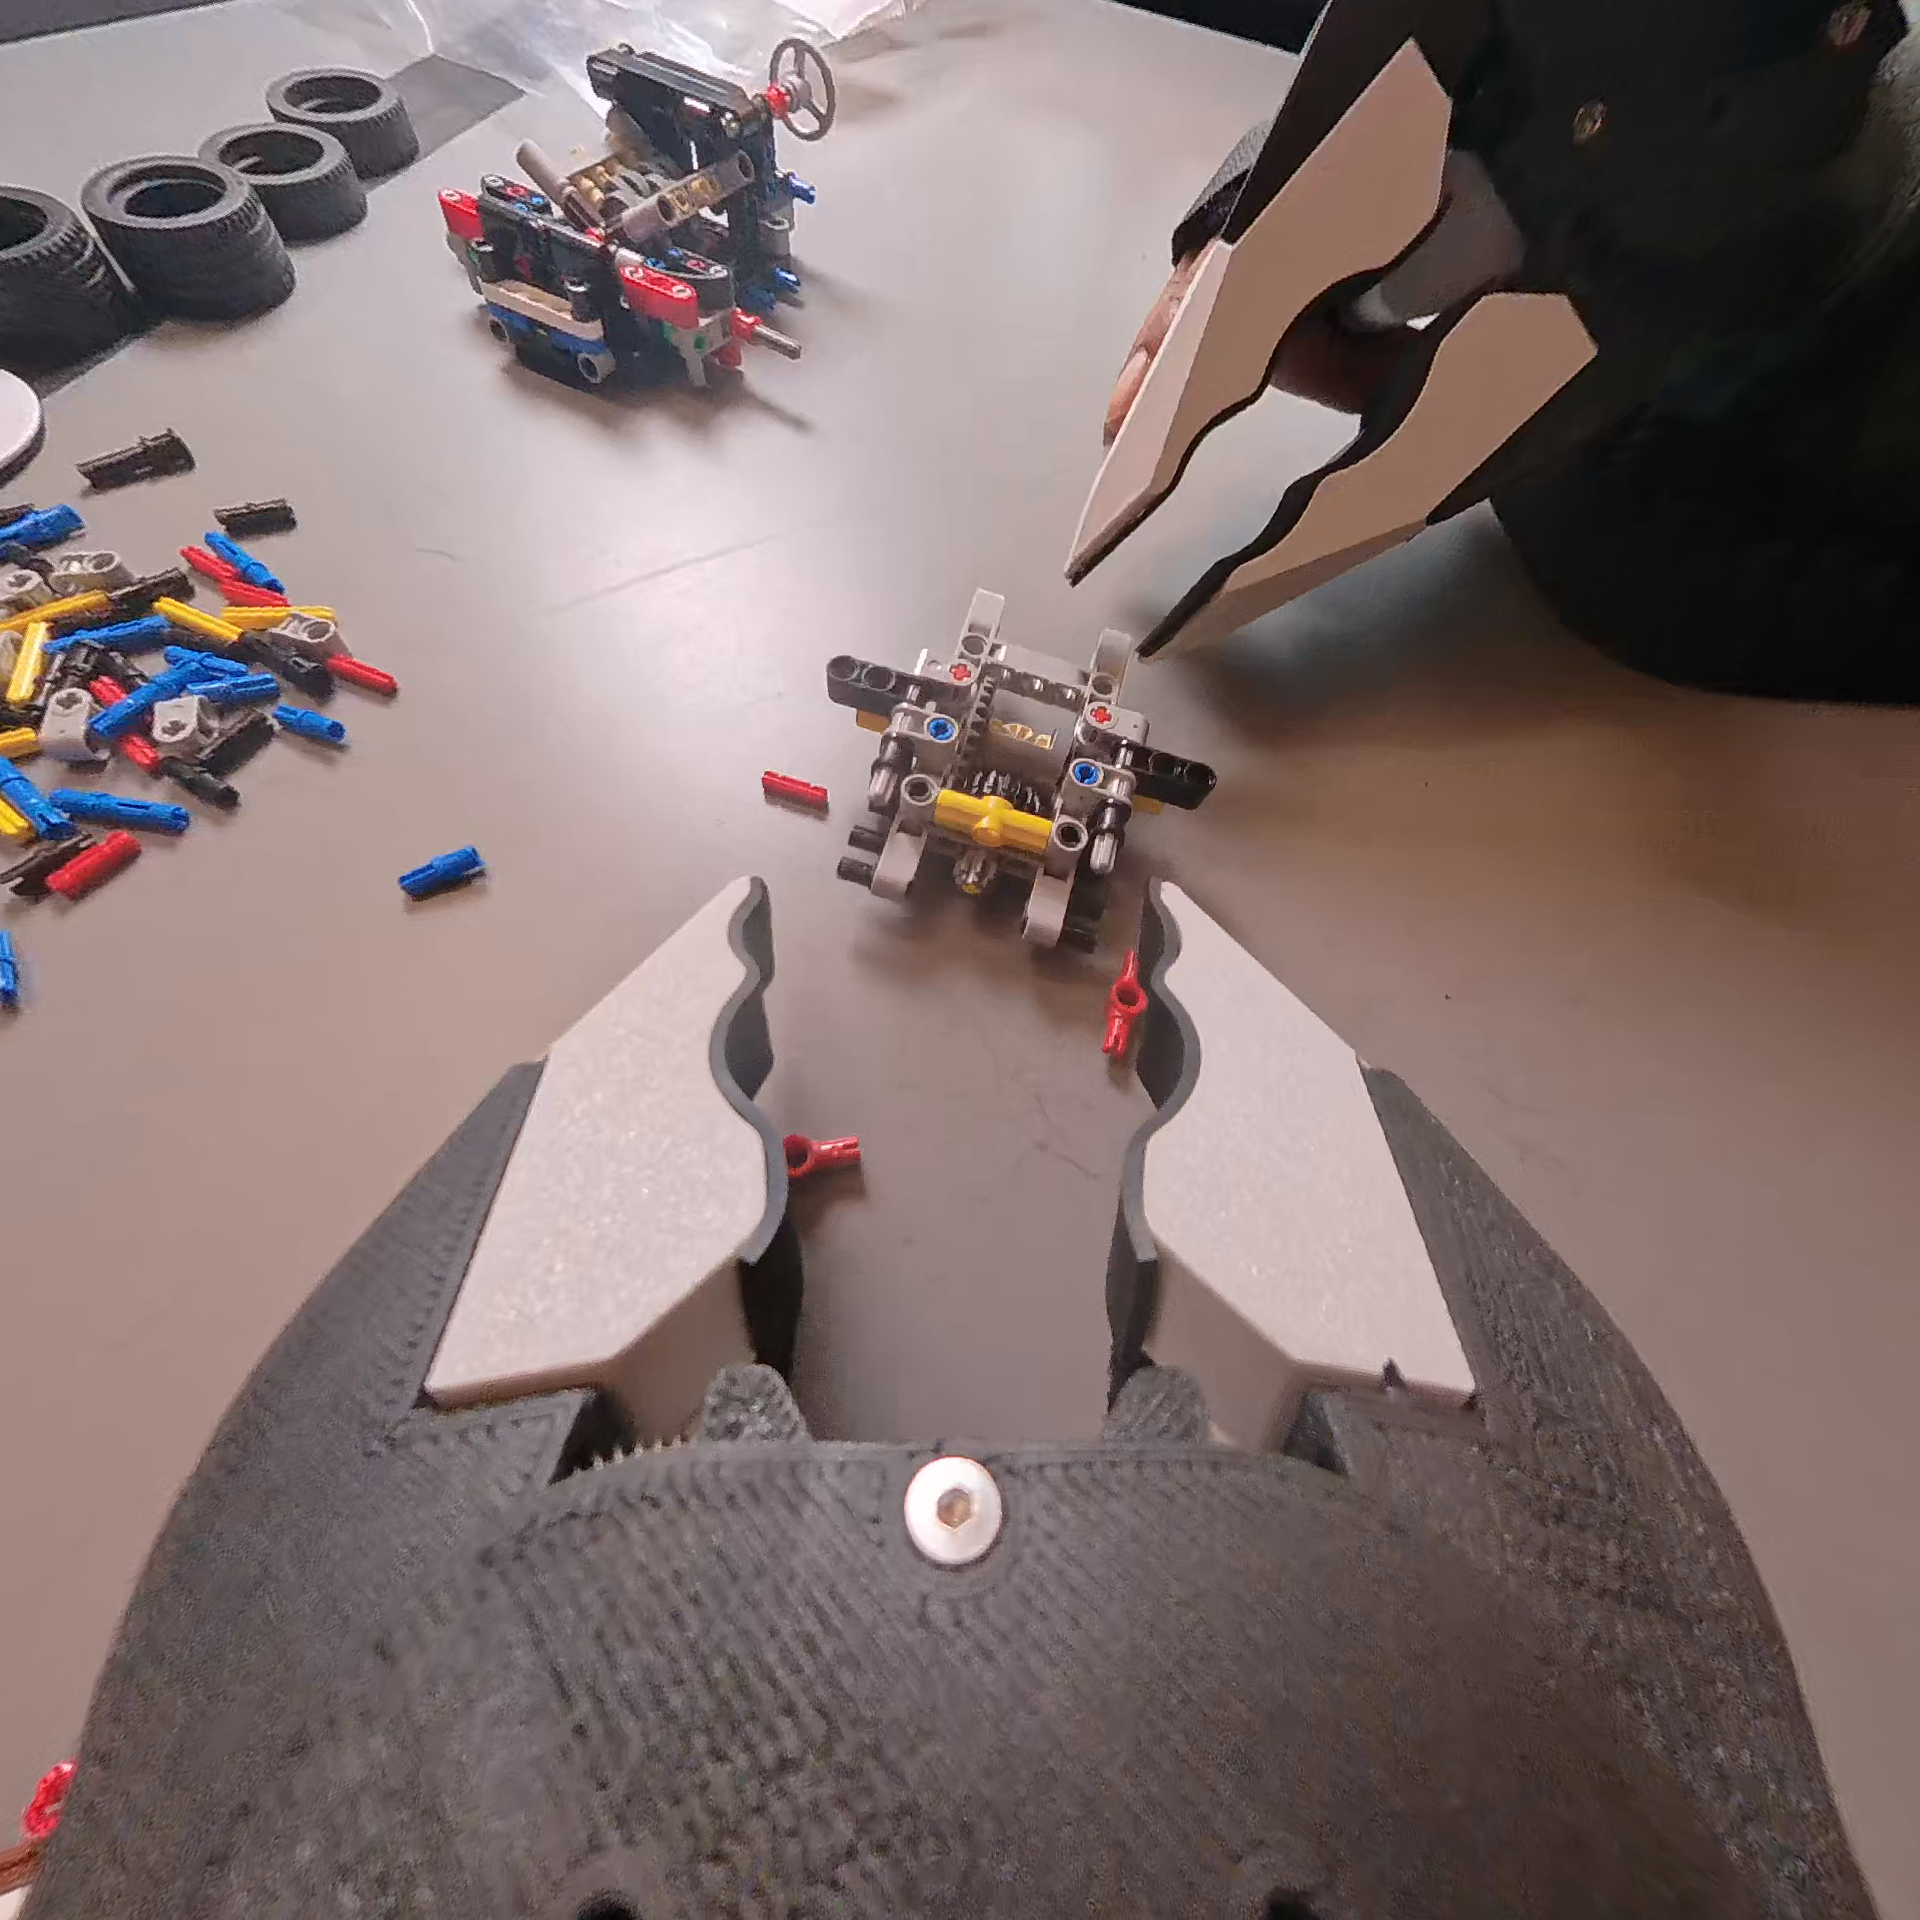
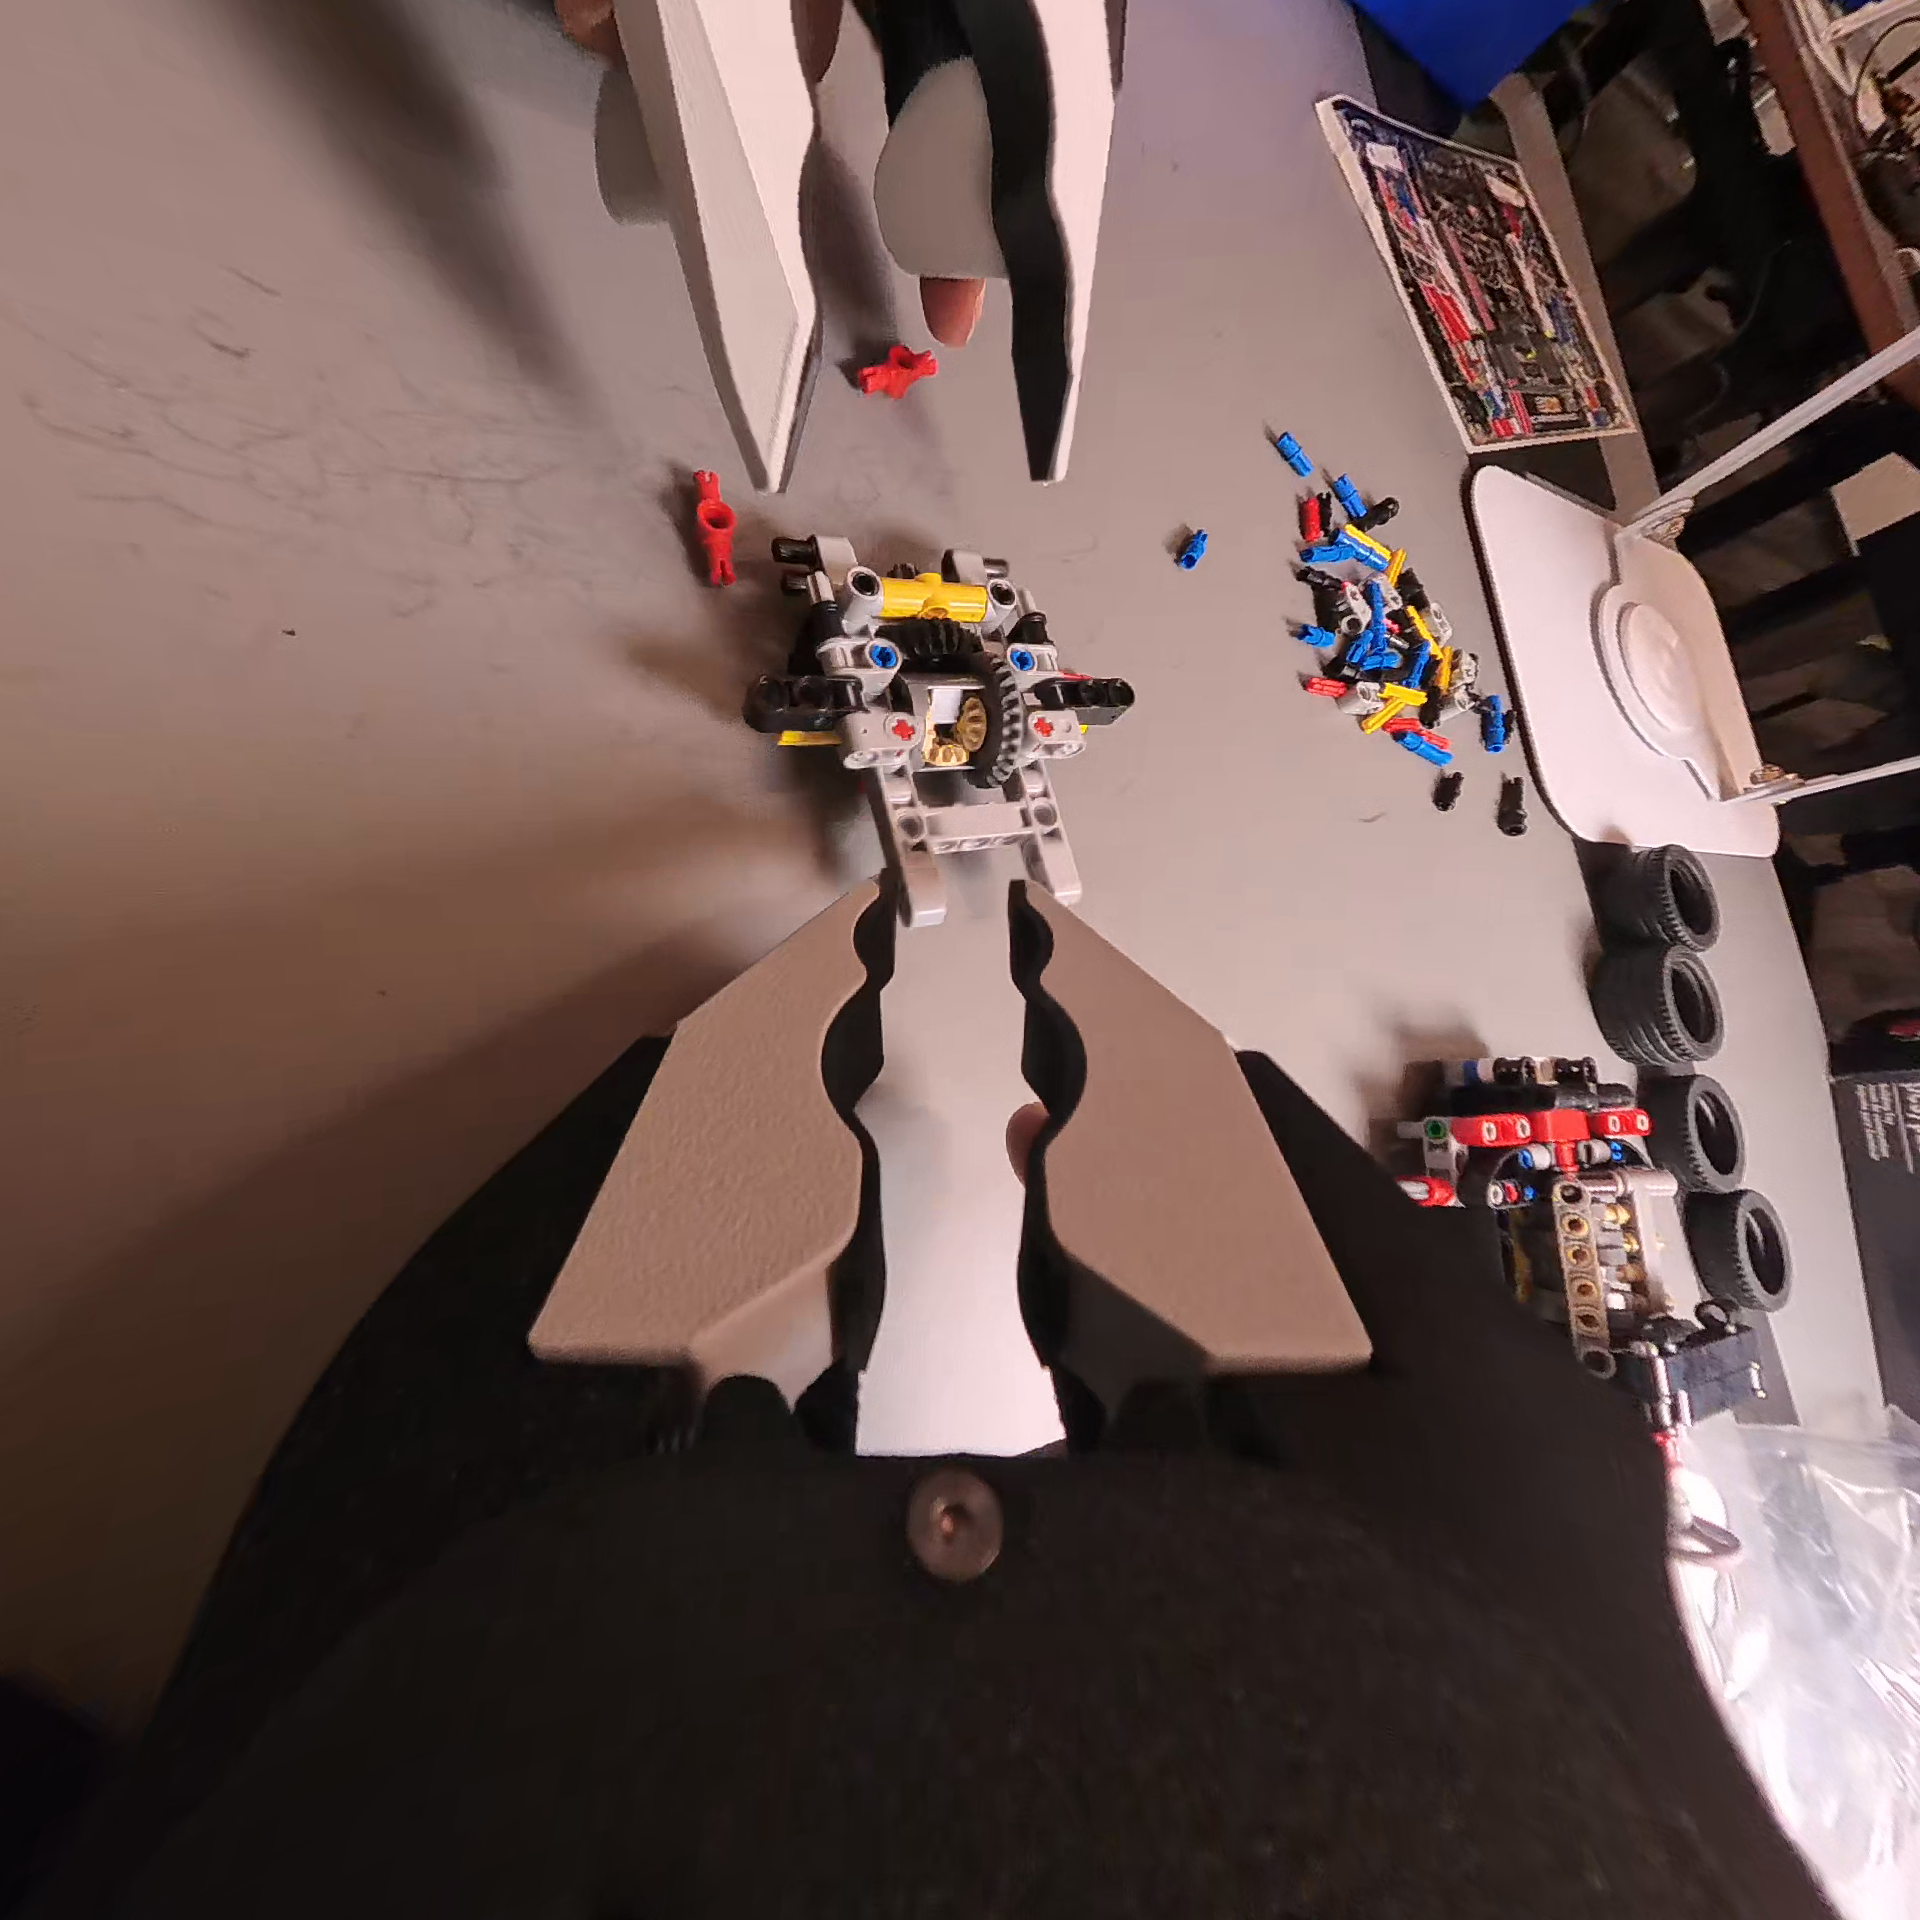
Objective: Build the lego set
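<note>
A small grey, black and yellow gear assembly (image 1: 1023,769) stands on the grey table (image 1: 623,582), between the two grippers. My left gripper (image 1: 956,904) is open and empty, its tips just short of the assembly's yellow end. My right gripper (image 2: 951,899) is open, its tips at the grey frame end of the assembly (image 2: 940,707). One frame leg lies at the mouth of the gap; I cannot tell if it touches. The right gripper (image 1: 1112,613) hovers tilted in the left wrist view. The left gripper (image 2: 909,480) shows at the top of the right wrist view.
Two red connectors (image 1: 1124,1003) (image 1: 821,1153), a red pin (image 1: 795,788) and a blue pin (image 1: 442,871) lie near the assembly. A pile of pins (image 1: 135,665), tyres (image 1: 187,229) and a larger assembly (image 1: 644,218) lie beyond. A booklet (image 2: 1475,270), white stand base (image 2: 1621,665) and plastic bag (image 2: 1808,1610) sit by the table's edge.
</note>
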A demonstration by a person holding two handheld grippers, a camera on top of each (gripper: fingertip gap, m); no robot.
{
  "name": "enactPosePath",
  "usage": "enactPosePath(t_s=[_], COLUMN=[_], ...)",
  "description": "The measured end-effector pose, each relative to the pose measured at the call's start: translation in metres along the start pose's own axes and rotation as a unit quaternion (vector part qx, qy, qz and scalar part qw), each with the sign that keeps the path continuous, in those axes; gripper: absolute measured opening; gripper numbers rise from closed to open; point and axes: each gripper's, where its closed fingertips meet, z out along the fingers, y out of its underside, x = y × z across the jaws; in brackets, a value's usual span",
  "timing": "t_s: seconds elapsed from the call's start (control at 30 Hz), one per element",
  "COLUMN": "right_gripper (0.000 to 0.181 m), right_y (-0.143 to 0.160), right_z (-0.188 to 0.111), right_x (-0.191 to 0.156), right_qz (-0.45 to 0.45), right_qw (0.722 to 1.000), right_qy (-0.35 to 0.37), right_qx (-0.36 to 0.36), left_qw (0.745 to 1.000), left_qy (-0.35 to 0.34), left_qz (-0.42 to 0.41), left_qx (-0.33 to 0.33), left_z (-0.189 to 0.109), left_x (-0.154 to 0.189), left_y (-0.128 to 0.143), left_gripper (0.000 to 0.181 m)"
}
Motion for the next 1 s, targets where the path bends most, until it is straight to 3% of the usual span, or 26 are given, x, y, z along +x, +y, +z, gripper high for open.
enactPosePath(t_s=[0.03,0.27,0.4,0.63,0.83,1.0], right_gripper=[0.02,0.012,0.01,0.009,0.009,0.015], right_y=[-0.001,0.002,0.002,-0.002,0.001,-0.007], right_z=[-0.001,0.01,0.012,0.013,0.016,0.01], right_x=[-0.002,-0.009,-0.008,-0.009,-0.014,-0.012], right_qz=[0.001,-0.02,-0.005,0.034,0.019,0.026], right_qw=[1.0,1.0,1.0,0.999,1.0,0.999], right_qy=[-0.005,-0.002,-0.006,-0.018,-0.023,-0.027], right_qx=[0.003,-0.017,-0.005,0.016,-0.002,0.022], left_qw=[1.0,0.996,0.99,0.985,0.985,0.99], left_qy=[-0.002,-0.009,0.023,0.049,0.042,0.06], left_qz=[0.007,0.072,0.119,0.117,0.114,0.082], left_qx=[-0.007,-0.058,-0.076,-0.119,-0.123,-0.102], left_z=[0.002,0.002,-0.013,-0.003,0.004,0.003], left_x=[0.0,0.007,0.023,0.036,0.039,0.041], left_y=[0.001,0.011,0.016,0.033,0.031,0.028], left_gripper=[0.069,0.065,0.032,0.02,0.005,0.005])
